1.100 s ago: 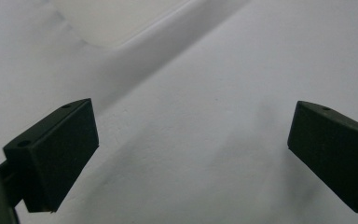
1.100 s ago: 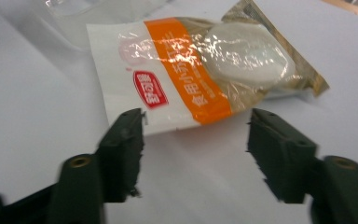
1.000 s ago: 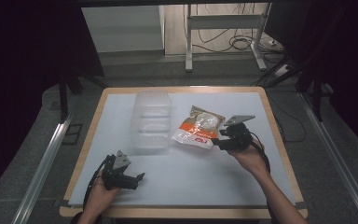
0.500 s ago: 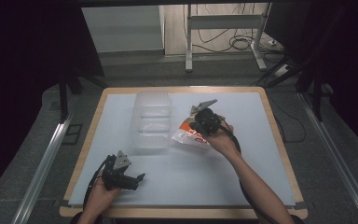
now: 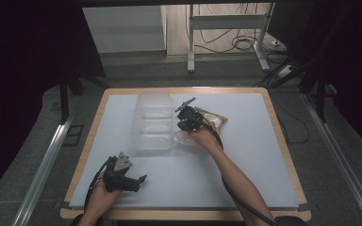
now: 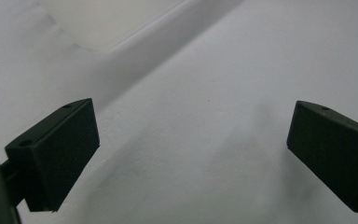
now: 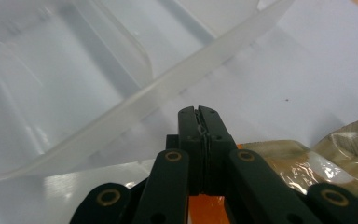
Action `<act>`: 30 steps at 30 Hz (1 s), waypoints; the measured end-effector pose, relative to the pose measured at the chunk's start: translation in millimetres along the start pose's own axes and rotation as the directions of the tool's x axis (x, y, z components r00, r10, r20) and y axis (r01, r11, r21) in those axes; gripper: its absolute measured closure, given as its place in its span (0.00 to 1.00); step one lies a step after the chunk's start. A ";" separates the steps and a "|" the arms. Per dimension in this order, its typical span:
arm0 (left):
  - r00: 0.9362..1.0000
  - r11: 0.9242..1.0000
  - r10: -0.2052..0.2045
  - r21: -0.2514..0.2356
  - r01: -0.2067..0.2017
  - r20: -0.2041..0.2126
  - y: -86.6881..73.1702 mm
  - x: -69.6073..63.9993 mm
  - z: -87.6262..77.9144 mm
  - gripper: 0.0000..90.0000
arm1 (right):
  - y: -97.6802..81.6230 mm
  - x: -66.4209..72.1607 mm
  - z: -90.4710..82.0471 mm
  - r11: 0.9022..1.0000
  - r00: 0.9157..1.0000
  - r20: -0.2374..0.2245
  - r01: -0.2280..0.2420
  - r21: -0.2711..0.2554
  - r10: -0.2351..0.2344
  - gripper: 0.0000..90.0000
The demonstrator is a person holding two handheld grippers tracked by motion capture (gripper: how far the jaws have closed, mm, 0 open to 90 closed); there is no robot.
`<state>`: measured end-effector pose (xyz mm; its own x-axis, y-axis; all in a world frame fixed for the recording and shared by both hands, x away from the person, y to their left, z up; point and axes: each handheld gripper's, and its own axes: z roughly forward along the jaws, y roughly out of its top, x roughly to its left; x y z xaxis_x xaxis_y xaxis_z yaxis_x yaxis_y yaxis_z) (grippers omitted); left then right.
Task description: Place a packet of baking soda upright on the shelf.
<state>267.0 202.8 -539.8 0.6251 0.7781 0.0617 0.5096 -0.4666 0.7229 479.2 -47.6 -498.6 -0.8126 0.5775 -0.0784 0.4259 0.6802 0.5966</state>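
Observation:
A clear plastic container (image 5: pixel 153 123) with compartments stands on the white table mat (image 5: pixel 245 169), left of centre. My right gripper (image 5: pixel 185 117) is at its right rim, shut on an edge of a crinkly snack bag (image 5: pixel 213 118) that trails to the right behind it. In the right gripper view the closed jaws (image 7: pixel 199 112) pinch a thin film, with the bag (image 7: pixel 307 158) tan and orange below and the container's wall (image 7: pixel 74 93) just ahead. My left gripper (image 5: pixel 139 181) rests open near the front left; nothing lies between its jaws (image 6: pixel 191 149).
The mat's wooden border (image 5: pixel 283 141) frames the table. A corner of the container (image 6: pixel 98 23) shows beyond the left jaws. Behind the table are a metal stand (image 5: pixel 226 33) and floor cables (image 5: pixel 245 44). Rails run along both sides.
My right gripper moved left from the bag's right side to the container's rim, taking the bag along; its orange face has turned out of sight. The left gripper stayed still.

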 end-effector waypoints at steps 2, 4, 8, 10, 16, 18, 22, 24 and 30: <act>1.000 1.000 0.001 0.000 -0.001 0.000 0.0 -0.1 0.0 0.03 | -1.7 -1.9 4.2 1.000 1.000 -0.004 -0.006 0.014 0.006 0.97; 1.000 1.000 0.002 0.000 -0.002 0.001 0.0 -0.1 0.0 0.03 | -4.8 -3.2 7.0 1.000 1.000 -0.003 -0.007 0.027 0.007 0.98; 1.000 1.000 0.006 0.000 -0.006 0.000 0.2 -0.3 0.0 0.03 | -11.2 -3.1 10.3 0.999 1.000 0.006 0.005 0.053 -0.005 0.98; 1.000 1.000 0.006 0.001 -0.006 -0.001 0.3 -0.4 0.1 0.03 | -14.9 -2.5 11.1 0.998 1.000 0.004 0.011 0.059 -0.011 0.98; 1.000 1.000 0.007 0.002 -0.007 -0.002 0.2 -0.5 -0.2 0.03 | -19.5 -2.9 7.1 0.998 1.000 -0.001 0.001 0.066 -0.001 0.99; 1.000 1.000 0.007 0.002 -0.007 -0.002 0.2 -0.5 -0.1 0.03 | -21.3 -2.3 5.2 0.997 1.000 0.001 0.003 0.071 -0.003 0.99; 1.000 1.000 0.009 0.002 -0.008 -0.002 0.2 -0.8 -0.2 0.03 | -27.8 -3.0 -0.7 0.997 1.000 0.000 0.014 0.076 -0.014 0.99; 1.000 1.000 0.009 0.002 -0.009 -0.003 0.2 -0.9 0.0 0.03 | -31.3 -3.3 -3.9 0.997 1.000 0.001 0.019 0.080 -0.019 0.99; 1.000 1.000 0.008 0.003 -0.008 -0.003 0.3 -1.2 0.1 0.03 | -46.7 -3.9 -17.4 0.995 0.999 0.019 0.035 0.093 -0.037 0.99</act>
<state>266.5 201.7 -539.7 0.6274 0.7756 0.0693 0.5067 -0.4742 0.7200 455.5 -89.5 -512.3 -0.8199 0.5608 -0.1156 0.4324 0.7388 0.5169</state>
